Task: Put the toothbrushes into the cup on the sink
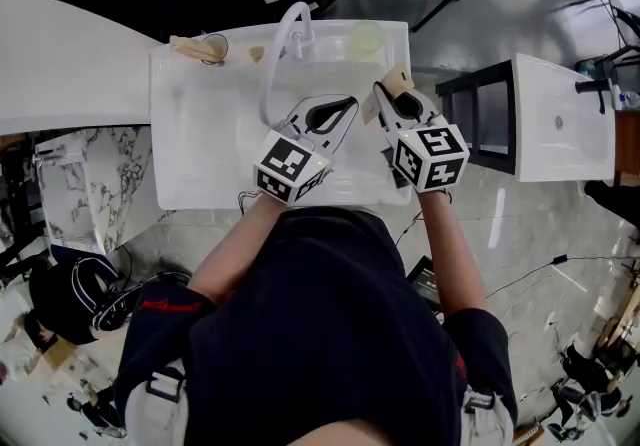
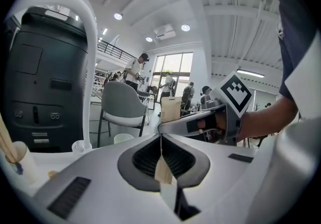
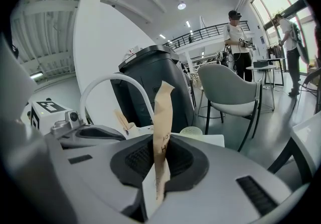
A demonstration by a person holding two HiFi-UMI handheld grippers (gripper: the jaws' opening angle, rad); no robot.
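Observation:
The cup (image 1: 213,46) stands on the white sink's (image 1: 180,174) back left corner with a wooden toothbrush (image 1: 190,46) in it; the left gripper view shows the cup (image 2: 19,151) at far left. My right gripper (image 1: 381,94) is shut on a tan paper wrapper (image 1: 396,80) over the sink's right side. The wrapper (image 3: 163,112) sticks up between its jaws. My left gripper (image 1: 349,105), just left of it, is shut on a small tan paper scrap (image 2: 163,170). No toothbrush shows in either gripper.
A curved white faucet (image 1: 283,44) rises at the sink's back middle, just left of the left gripper. A pale round cup (image 1: 367,37) sits on the back right rim. A second sink (image 1: 560,119) stands to the right, and a dark cabinet (image 2: 45,92) behind.

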